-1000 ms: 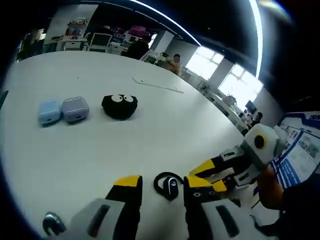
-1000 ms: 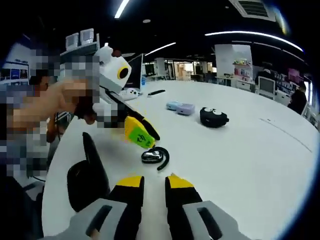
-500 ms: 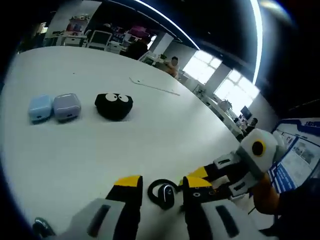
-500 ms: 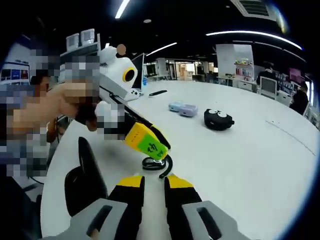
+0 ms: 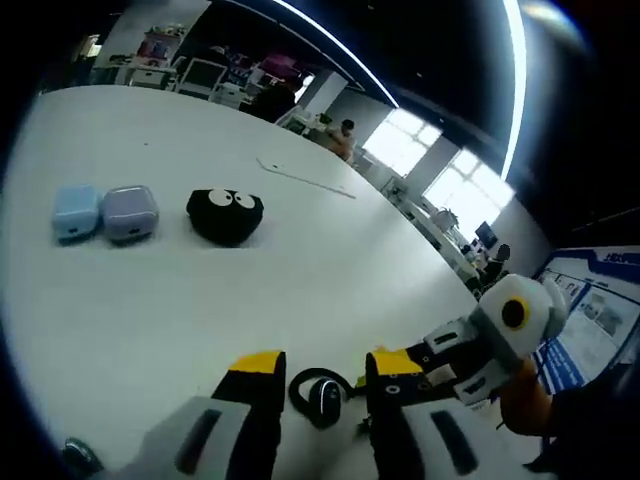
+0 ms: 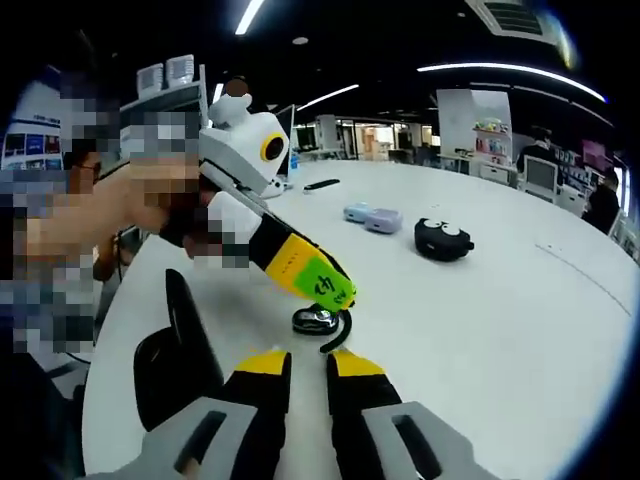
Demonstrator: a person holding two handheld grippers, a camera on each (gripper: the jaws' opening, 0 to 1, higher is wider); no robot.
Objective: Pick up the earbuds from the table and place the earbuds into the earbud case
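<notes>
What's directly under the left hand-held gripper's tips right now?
The black earbud lies on the white table, between and just below the left hand-held gripper tips. Its ear hook curls out to one side. The tip hides part of its top, so contact cannot be judged.

Open-plan office: desks with monitors (image 6: 528, 172), ceiling strip lights (image 6: 505, 68).

A large white table (image 5: 330, 270) carries everything. On it lies a black ear-hook earbud (image 5: 318, 393), close to the near edge. Farther off sit three small cases in a row: a pale blue case (image 5: 75, 212) touching a lilac case (image 5: 130, 212), and just beside them a round black case with two white eyes (image 5: 225, 213). A black, upright curved object (image 6: 175, 355) rests near the table's edge.
</notes>
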